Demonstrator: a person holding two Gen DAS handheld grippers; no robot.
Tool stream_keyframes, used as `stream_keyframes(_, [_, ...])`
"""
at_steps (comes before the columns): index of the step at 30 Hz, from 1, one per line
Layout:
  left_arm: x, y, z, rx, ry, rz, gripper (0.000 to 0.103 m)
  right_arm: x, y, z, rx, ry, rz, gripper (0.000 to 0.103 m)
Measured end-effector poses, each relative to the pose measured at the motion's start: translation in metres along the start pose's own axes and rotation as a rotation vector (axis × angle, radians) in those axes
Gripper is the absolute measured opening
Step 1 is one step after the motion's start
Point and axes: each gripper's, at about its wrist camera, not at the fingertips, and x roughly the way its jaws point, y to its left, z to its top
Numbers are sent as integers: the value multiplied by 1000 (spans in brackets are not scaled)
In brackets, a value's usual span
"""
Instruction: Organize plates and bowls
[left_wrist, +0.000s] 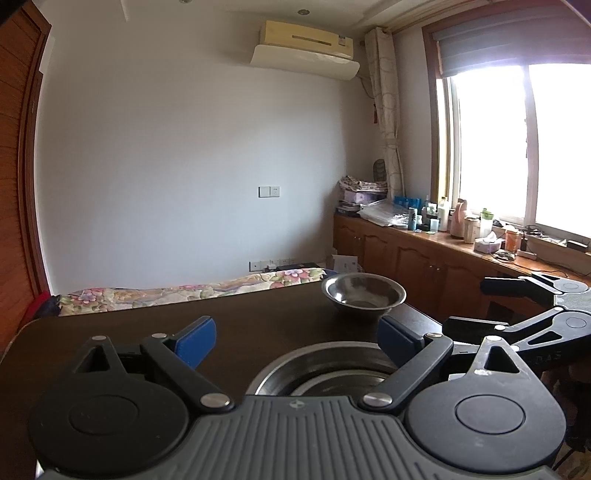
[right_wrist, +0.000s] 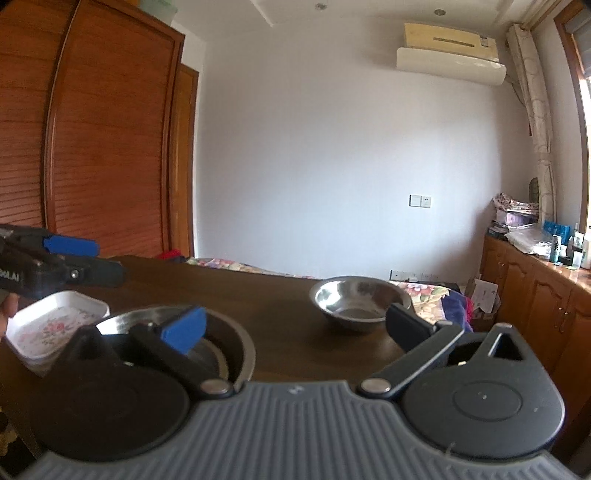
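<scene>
From the left wrist view, the left gripper (left_wrist: 295, 336) stands wide and empty over the near metal bowl (left_wrist: 325, 369) at 6 o'clock, with the far metal bowl (left_wrist: 364, 293) at 1 o'clock near the counter (left_wrist: 147, 332) edge — a clumsy nudge could push it off.

From the right wrist view, the right gripper (right_wrist: 295, 328) also gapes wide, holding nothing; the near bowl (right_wrist: 236, 347) sits under its left finger, the floral tray (right_wrist: 55, 325) at 9 o'clock — closing carelessly might catch the rim and tip it.

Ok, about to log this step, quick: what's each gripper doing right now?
Left gripper: open, holding nothing.
Right gripper: open, holding nothing.
</scene>
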Motion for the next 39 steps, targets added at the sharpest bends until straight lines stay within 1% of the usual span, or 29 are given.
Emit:
stream_keyframes(4, [7, 0, 2, -4, 6, 7, 103, 5, -4, 0, -3, 9, -5, 103])
stream_keyframes(10, [25, -1, 15, 32, 26, -4, 103, 15, -13, 4, -13, 15, -16, 103])
stream_keyframes(17, [56, -4, 42, 57, 40, -20, 103, 31, -34, 15, -24, 23, -6, 103])
stream_keyframes(23, [97, -11, 59, 80, 84, -50, 103, 55, -53, 24, -39, 50, -12, 102])
stream_keyframes(24, [105, -11, 61, 78, 95, -55, 103, 60, -57, 24, -41, 59, -9, 98])
stream_keyframes(25, [112, -13, 62, 77, 106, -59, 103, 65, -60, 24, -39, 69, -7, 88])
stream_keyframes(27, [128, -14, 65, 75, 129, -65, 103, 76, -68, 24, -28, 96, -7, 80])
stream_keyframes(29, [144, -14, 66, 79, 151, -58, 102, 85, -74, 23, -25, 114, -5, 78])
stream_keyframes(31, [158, -16, 68, 85, 174, -59, 101, 95, -83, 21, -21, 132, -13, 69])
stream_keyframes(34, [183, -13, 68, 77, 232, -77, 94, 107, -95, 17, 1, 158, -18, 64])
stream_keyframes(38, [211, -14, 68, 67, 295, -108, 90, 122, -107, 14, 22, 193, -20, 61])
stream_keyframes(39, [215, -15, 68, 71, 300, -108, 90, 124, -108, 13, 25, 198, -21, 59])
